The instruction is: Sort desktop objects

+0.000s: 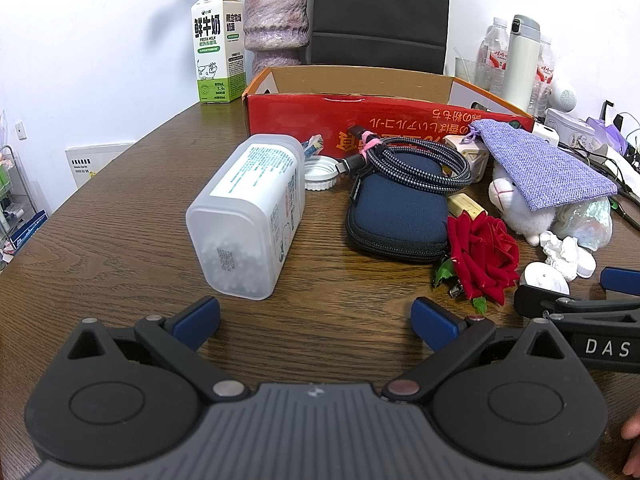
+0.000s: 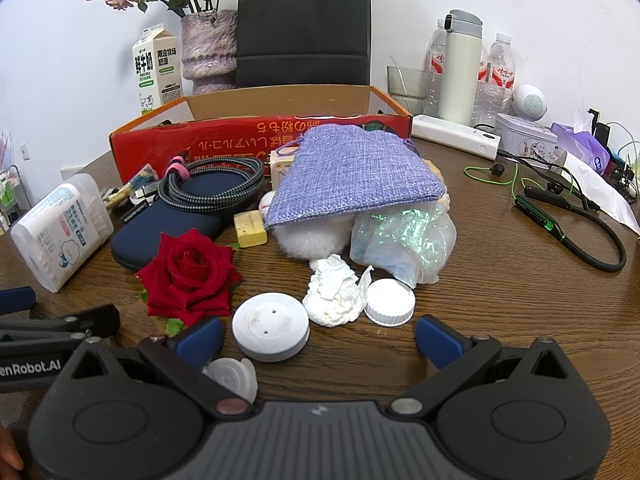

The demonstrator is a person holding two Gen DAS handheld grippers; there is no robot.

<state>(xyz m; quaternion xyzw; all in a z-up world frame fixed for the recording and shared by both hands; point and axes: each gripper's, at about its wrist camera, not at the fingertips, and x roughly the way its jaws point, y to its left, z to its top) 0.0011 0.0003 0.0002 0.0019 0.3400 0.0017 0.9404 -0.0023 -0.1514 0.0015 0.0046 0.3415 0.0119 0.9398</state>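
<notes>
Hovering low over the wooden table [image 1: 120, 208], the left gripper [image 1: 316, 320] has its jaws spread wide and empty, lined up just short of the translucent plastic bottle [image 1: 248, 216] that lies on its side with small white pellets settled at its base. Its ridged white lid [image 1: 320, 174] sits off beside its far end, so the mouth looks uncapped; tipping it could spill the contents.

The right gripper [image 2: 316, 338] is likewise wide apart and holds nothing, with a white round puck [image 2: 271, 326] just ahead between its fingers, likely the first pick.

Behind the clutter, the red cardboard box [image 2: 256, 136] stands open-topped against the back, probably the sorting bin; its interior cannot be seen.

A lavender drawstring pouch [image 2: 352, 176] drapes over a white plush toy [image 2: 316, 240] and an iridescent plastic bag [image 2: 404, 240]. A coiled braided cable [image 1: 420, 164] rests atop the navy zip case [image 1: 396, 216], beside a red rose [image 2: 190, 276].
</notes>
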